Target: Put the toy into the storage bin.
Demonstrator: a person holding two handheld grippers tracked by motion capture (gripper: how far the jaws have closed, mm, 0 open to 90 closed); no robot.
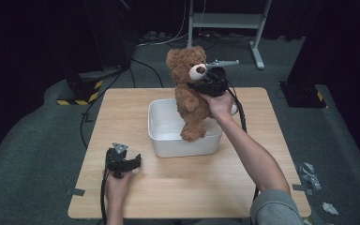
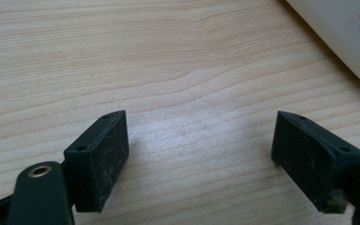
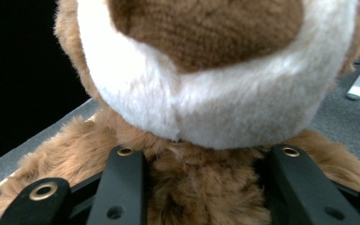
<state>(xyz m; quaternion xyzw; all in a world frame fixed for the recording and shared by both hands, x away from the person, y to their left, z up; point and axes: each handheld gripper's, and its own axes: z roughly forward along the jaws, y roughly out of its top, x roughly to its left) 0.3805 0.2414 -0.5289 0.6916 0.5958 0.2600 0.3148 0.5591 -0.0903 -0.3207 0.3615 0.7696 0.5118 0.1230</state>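
Observation:
A brown teddy bear [image 1: 188, 89] with a white muzzle hangs upright over a white plastic tub [image 1: 161, 136] in the middle of the table, its feet down by the tub's front rim. My right gripper [image 1: 205, 85] is shut on the bear just below its chin; in the right gripper view the bear's fur [image 3: 201, 187] bulges between the two black jaws and its muzzle [image 3: 215, 103] looms above. My left gripper [image 1: 130, 162] rests low over the wood near the table's front left, open, nothing between its pads [image 2: 101, 154].
The tub's white wall [image 2: 342, 37] with a label lies at the upper right of the left gripper view. Bare light wood table [image 1: 122, 108] surrounds the tub. Beyond the far edge are dark floor, cables and a grey metal stand [image 1: 258, 51].

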